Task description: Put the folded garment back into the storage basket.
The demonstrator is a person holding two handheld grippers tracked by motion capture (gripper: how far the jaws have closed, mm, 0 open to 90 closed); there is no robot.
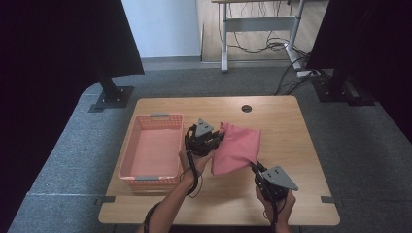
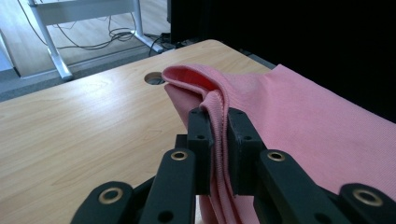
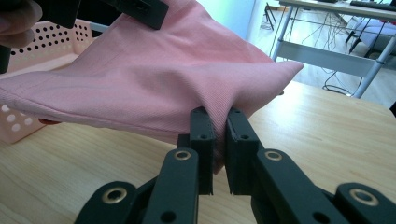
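Note:
A folded pink cloth (image 1: 236,148) hangs just above the middle of the wooden table (image 1: 286,126), held between both grippers. My left gripper (image 1: 217,137) is shut on the cloth's left edge, next to the basket. In the left gripper view the pink cloth (image 2: 299,121) bunches between the closed black jaws of the left gripper (image 2: 218,116). My right gripper (image 1: 254,166) is shut on the cloth's near corner. The right gripper view has the pink cloth (image 3: 154,79) stretched away from the right gripper (image 3: 218,116), with the other gripper at its far edge.
An empty pink plastic basket (image 1: 128,155) stands on the left part of the table, close to my left hand. A round cable hole (image 1: 247,108) lies near the far edge. Dark stands and a desk with cables are on the floor beyond.

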